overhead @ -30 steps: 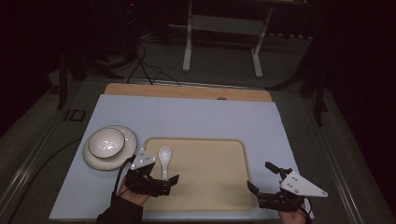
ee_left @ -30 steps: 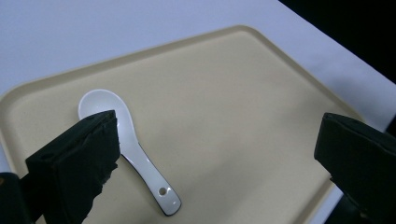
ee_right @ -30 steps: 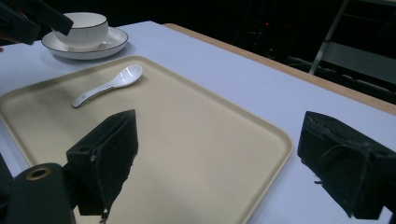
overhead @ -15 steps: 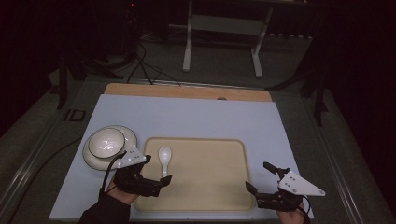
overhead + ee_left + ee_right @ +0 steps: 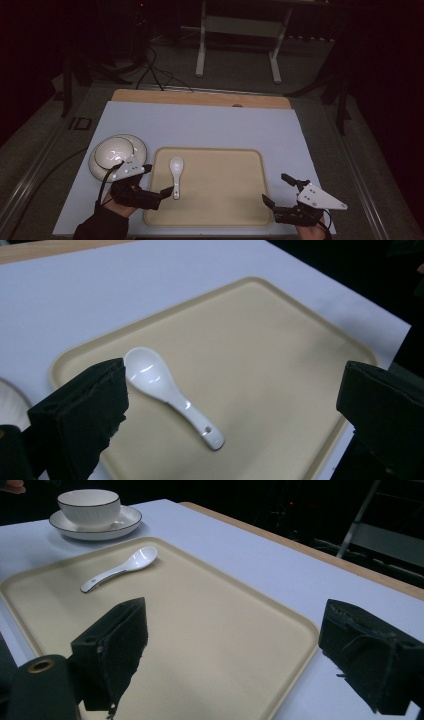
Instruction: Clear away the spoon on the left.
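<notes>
Left gripper (image 5: 159, 192) spread wide at the tray's (image 5: 220, 212) left edge beside the spoon (image 5: 176, 170); right gripper (image 5: 277, 192) spread at its right edge

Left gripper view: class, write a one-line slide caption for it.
Open left gripper poised over a white spoon lying on a beige tray on the pale table.

Room and background. A pale lavender-blue table top (image 5: 215, 127) with a wooden strip (image 5: 200, 98) along its far edge stands on a grey floor (image 5: 235, 75). Beyond it, a white metal frame (image 5: 237, 30) with two legs rises from the floor. Black cables (image 5: 150, 70) trail across the floor at left. The surroundings are dark; light falls mainly on the table.
</notes>
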Motion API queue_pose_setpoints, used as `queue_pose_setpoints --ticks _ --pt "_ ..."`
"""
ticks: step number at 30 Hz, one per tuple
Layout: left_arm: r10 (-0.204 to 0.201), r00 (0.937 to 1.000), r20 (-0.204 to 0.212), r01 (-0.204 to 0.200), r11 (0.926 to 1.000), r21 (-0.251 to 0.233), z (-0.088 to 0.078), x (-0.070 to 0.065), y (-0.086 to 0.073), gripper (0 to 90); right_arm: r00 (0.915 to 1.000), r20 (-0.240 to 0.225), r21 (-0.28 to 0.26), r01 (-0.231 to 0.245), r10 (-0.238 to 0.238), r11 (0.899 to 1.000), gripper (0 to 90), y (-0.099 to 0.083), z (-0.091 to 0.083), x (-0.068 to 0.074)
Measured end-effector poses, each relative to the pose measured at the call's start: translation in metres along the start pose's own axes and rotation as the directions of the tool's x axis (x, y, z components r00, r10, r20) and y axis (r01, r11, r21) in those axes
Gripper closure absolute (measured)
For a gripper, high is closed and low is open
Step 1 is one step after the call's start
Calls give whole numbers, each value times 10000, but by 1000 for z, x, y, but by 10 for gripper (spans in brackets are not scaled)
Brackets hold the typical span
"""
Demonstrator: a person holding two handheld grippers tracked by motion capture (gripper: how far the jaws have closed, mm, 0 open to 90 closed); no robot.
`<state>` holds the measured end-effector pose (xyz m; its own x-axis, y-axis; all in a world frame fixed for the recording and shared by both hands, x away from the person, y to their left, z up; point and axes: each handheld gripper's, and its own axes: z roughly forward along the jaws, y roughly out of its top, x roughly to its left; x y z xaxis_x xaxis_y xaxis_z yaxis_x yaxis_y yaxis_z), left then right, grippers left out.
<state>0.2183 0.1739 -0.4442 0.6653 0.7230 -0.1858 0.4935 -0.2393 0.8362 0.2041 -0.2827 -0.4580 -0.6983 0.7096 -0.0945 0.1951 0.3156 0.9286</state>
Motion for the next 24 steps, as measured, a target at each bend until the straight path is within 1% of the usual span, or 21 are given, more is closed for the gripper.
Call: queue_pose_setpoints --ticks 4,6,12,16,21,24 --pt "-66 10000 47 67 9999 -111 -6 9 -7 8 10000 -21 26 -8 8 10000 123 0 0 0" --pt "-79 10000 -49 78 9999 -129 -8 13 -11 8 10000 -29 26 -10 10 10000 123 0 0 0" --pt "-353 9993 -155 351 9993 -118 -10 23 -22 8 10000 -24 41 -1 1 10000 123 0 1 0" --pt "-486 9987 -181 483 9987 -153 -8 25 -30 8 10000 -24 32 -8 8 10000 123 0 1 0" --pt "-434 9986 -293 430 9990 -137 -5 25 -37 8 10000 -38 40 10 -10 10000 123 0 1 0" --pt "-431 9984 -355 424 9989 -221 -4 26 -41 8 10000 -54 40 23 -22 10000 123 0 1 0"
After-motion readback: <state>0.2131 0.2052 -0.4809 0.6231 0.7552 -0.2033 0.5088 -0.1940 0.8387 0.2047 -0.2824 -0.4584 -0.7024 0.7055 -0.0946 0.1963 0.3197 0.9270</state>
